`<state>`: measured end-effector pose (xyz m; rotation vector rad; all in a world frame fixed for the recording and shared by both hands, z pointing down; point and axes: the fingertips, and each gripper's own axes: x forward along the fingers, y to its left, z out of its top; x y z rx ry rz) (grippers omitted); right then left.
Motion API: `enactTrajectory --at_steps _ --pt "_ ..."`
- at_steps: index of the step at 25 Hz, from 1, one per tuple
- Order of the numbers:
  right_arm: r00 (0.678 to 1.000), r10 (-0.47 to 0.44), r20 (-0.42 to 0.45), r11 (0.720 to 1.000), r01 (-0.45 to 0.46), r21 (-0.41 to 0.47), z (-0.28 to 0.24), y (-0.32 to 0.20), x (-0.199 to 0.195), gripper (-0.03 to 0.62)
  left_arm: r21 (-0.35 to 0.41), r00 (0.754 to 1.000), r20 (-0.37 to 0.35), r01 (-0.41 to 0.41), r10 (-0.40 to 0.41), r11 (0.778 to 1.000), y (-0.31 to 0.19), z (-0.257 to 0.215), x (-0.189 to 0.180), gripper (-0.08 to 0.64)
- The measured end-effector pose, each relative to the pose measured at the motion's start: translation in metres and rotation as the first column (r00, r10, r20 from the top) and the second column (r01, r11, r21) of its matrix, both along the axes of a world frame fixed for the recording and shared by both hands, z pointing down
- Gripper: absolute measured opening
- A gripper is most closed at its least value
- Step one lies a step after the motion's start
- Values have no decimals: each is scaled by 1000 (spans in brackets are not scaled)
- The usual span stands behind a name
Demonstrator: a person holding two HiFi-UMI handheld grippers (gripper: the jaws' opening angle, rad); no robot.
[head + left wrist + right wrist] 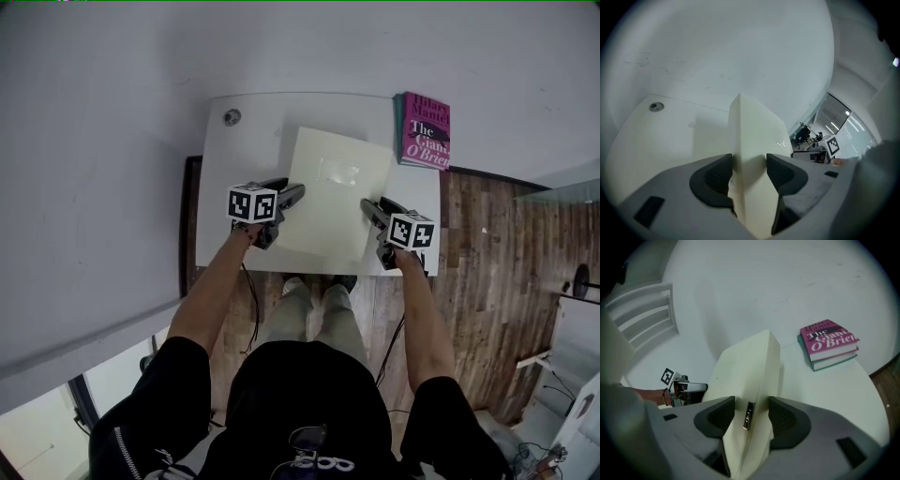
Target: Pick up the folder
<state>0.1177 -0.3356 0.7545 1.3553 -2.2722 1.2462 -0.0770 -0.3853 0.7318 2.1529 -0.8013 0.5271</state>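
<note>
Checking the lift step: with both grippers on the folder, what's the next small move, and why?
Probably raise both grippers together, evenly: the left gripper and right gripper each clamp an opposite edge of the folder, close to the table.

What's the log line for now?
left gripper: shut on folder | right gripper: shut on folder | folder: held above table | book: table's far right
</note>
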Motion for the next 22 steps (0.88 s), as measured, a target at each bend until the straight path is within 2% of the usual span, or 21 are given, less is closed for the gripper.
enactTrajectory --at_steps 5,10,16,22 --pt "998 -31 -51 994 36 102 -47 -22 -3 239 115 1000 -16 2 0 993 -16 -47 -3 241" --pt "993 -45 -108 974 68 217 -102 -42 -5 236 240 1000 -27 4 3 971 -31 -102 -6 236" --pt "989 -36 -140 930 85 358 -177 -68 -12 233 368 997 -70 39 -14 929 -50 -172 -15 233" --pt "984 -29 -177 872 111 476 -247 -91 -19 232 483 995 -96 66 -22 873 -67 -240 -23 232"
